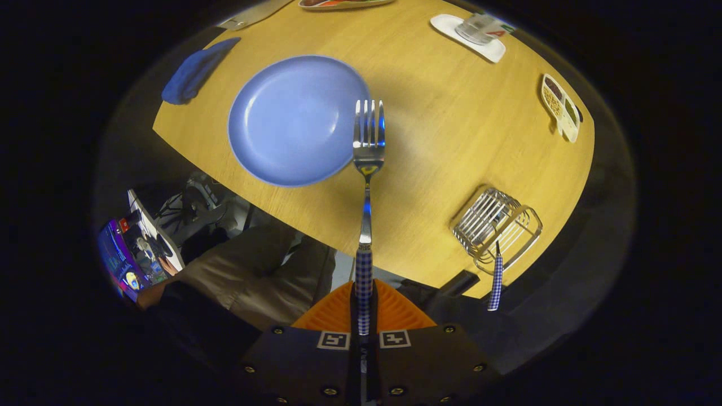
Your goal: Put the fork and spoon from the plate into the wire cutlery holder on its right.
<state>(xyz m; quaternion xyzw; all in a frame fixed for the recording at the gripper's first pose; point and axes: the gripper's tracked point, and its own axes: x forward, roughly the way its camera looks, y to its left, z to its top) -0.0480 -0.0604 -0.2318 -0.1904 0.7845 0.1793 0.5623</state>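
My gripper is shut on the checkered handle of the fork, which sticks straight out ahead of the fingers, tines far end, held high above the wooden table. Below the fork's tines lies the blue plate, bare inside. To the right of the plate stands the wire cutlery holder near the table's edge. A utensil with a checkered handle stands in it, handle sticking out toward me; its head is hidden inside the wires.
A blue cloth lies left of the plate at the table's edge. A white coaster with a glass and a small divided snack dish sit beyond. A seated person's legs are below the table edge.
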